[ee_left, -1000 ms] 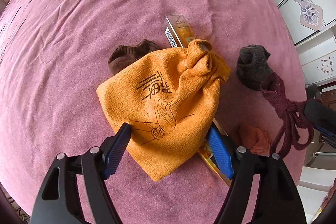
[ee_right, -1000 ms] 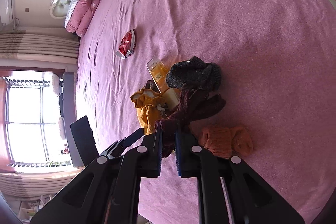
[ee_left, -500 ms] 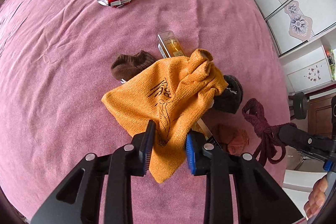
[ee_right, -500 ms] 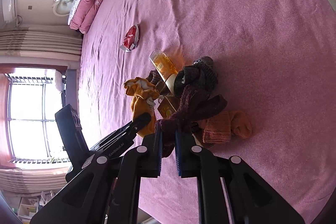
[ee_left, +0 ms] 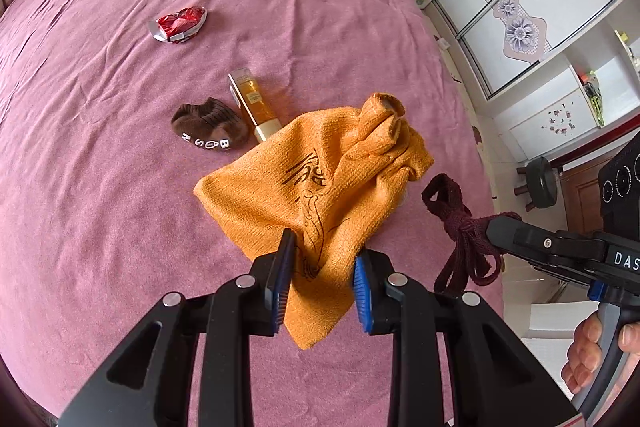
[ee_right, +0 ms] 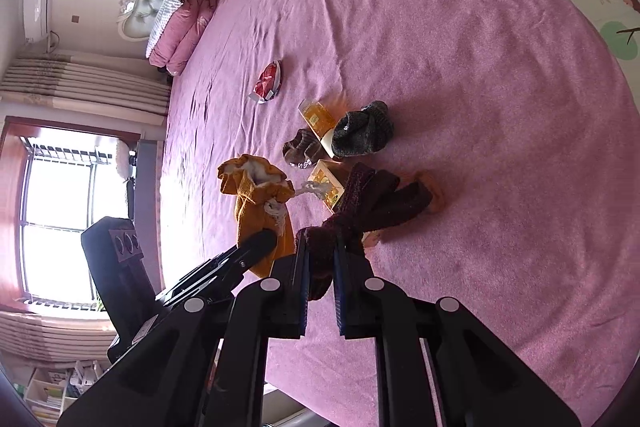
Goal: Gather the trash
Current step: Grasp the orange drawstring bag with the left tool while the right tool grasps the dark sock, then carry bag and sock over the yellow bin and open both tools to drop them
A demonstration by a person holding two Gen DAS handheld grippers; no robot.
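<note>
left claw [ee_left: 322,281] clamped on orange pouch [ee_left: 320,183], lifted off bed [ee_left: 120,187]. right claw [ee_right: 320,279] pinching maroon sock [ee_right: 360,203]. red wrapper [ee_left: 178,25] sits far ahead-left, so left side closer imo.

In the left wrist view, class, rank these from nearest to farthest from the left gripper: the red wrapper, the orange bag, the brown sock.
1. Orange bag: held in the left gripper, centre.
2. Brown sock: farther up the bed, to the left.
3. Red wrapper: farthest, upper left.
</note>
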